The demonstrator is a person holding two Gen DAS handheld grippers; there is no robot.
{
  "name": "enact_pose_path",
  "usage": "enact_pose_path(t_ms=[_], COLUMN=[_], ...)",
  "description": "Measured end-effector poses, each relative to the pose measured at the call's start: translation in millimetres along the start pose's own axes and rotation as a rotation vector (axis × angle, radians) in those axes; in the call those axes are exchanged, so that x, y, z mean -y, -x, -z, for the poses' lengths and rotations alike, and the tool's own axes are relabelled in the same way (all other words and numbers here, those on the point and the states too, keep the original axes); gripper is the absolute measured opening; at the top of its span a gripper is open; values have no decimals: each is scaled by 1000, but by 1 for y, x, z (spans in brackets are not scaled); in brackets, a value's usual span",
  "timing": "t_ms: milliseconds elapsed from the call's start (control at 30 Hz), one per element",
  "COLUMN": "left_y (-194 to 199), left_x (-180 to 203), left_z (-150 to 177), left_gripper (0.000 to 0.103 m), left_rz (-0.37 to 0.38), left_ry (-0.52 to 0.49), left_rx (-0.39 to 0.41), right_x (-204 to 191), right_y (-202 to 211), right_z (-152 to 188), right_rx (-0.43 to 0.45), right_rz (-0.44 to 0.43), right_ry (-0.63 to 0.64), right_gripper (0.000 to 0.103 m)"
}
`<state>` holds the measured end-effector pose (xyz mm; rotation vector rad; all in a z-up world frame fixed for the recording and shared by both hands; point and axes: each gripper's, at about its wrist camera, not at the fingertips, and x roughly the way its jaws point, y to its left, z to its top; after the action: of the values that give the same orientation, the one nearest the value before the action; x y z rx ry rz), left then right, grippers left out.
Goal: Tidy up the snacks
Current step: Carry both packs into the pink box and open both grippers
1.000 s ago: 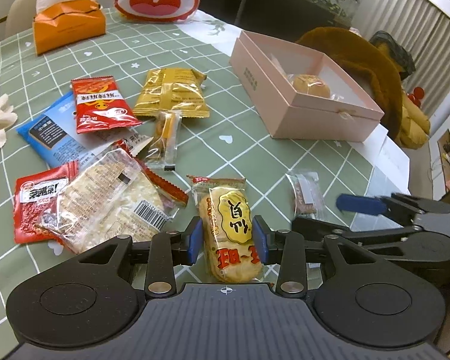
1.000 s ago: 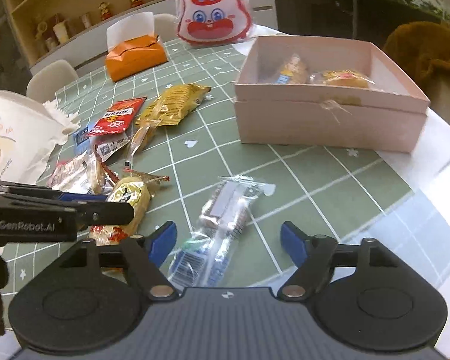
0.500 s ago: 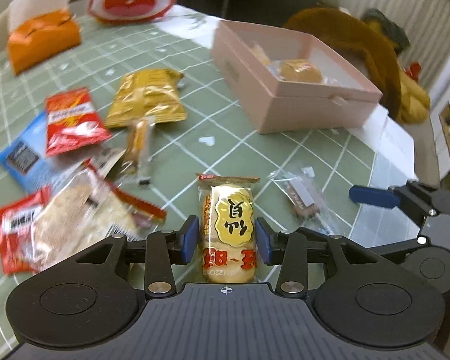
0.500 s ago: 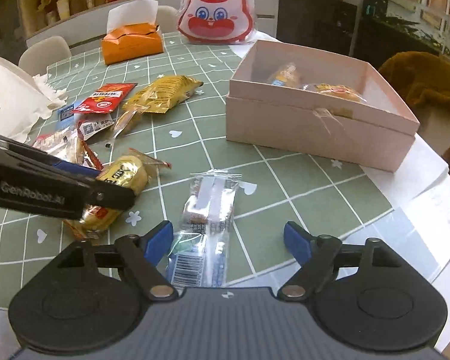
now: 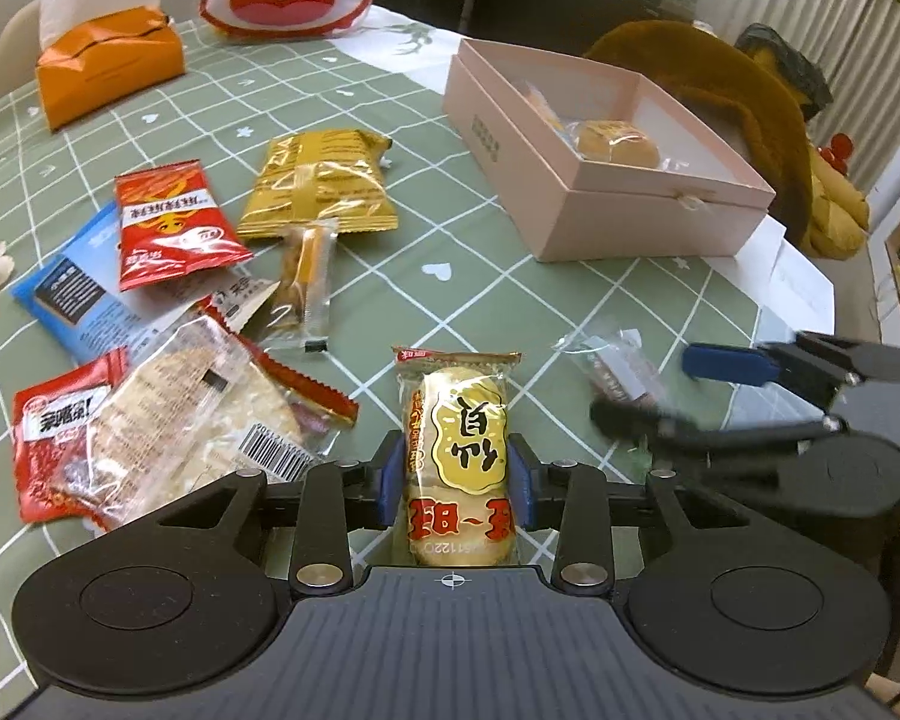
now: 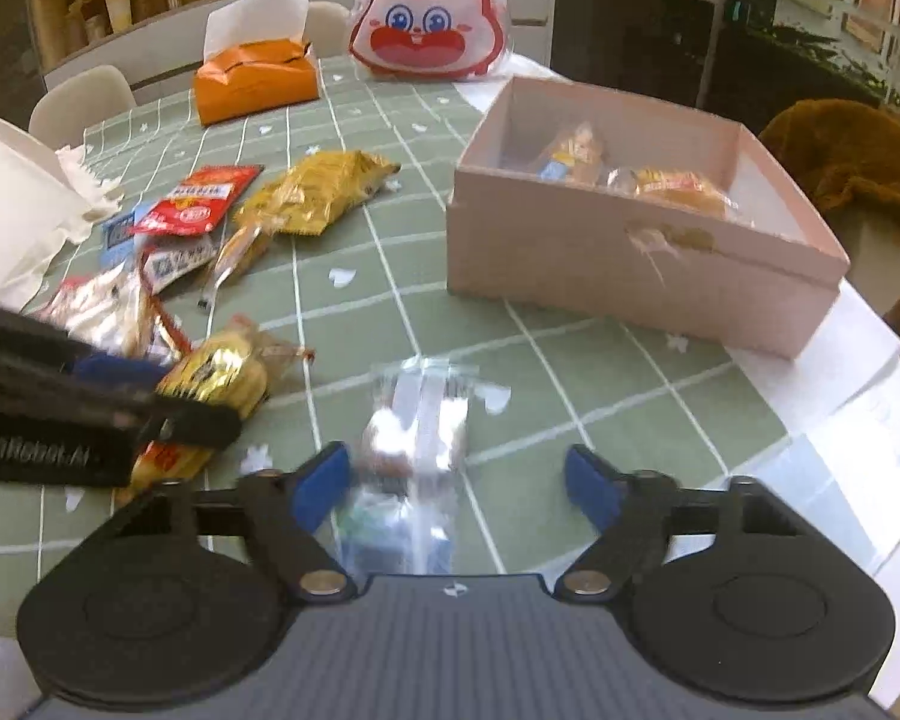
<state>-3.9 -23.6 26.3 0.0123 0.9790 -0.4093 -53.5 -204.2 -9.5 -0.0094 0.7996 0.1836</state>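
The left gripper (image 5: 457,483) has its blue pads pressed against both sides of a yellow rice-cracker packet (image 5: 457,456), and its jaws are closing on it; the packet's long axis runs straight ahead along the fingers, its crimped end pointing away, with bold Chinese characters on a yellow oval and red ones lower down. The right gripper (image 6: 457,483) is about half open and closing, a clear-wrapped snack (image 6: 417,450) lying between its pads, lengthwise along the fingers; the left pad is just beside it, the right pad apart from it, and blur hides any print. Seen from the right wrist, the left gripper's black body reads partly "GenRobot.AI". Ahead and right of both stands the open pink box (image 5: 648,222) with wrapped snacks inside. Ahead and left lie a red sachet (image 5: 171,222) and a yellow bag (image 5: 318,186) on the green checked tablecloth (image 5: 498,300).
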Motion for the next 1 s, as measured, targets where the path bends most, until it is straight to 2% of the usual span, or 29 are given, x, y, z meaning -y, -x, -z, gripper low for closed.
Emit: enact_pose_path(t_ms=[33, 67, 333, 667, 800, 933, 1000], left_y=[0, 0, 2, -2, -2, 10, 20], left_x=[0, 0, 0, 9, 7, 9, 15], left_z=[0, 1, 3, -2, -2, 5, 11], left_gripper=[40, 40, 41, 44, 40, 39, 39], left_rz=[-1, -2, 2, -22, -17, 52, 82], left_ry=[1, 2, 4, -28, -13, 12, -13], left_rx=[1, 2, 7, -17, -18, 9, 32], right_x=[0, -1, 1, 12, 13, 15, 18], right_y=[-1, -1, 16, 28, 31, 39, 47], right_z=[-3, -6, 11, 24, 26, 25, 22], right_rx=[3, 0, -3, -13, -14, -2, 14], right_rz=[0, -1, 6, 37, 26, 20, 20], right_ry=[1, 3, 34, -37, -47, -55, -56], right_gripper=[50, 37, 37, 37, 37, 37, 37])
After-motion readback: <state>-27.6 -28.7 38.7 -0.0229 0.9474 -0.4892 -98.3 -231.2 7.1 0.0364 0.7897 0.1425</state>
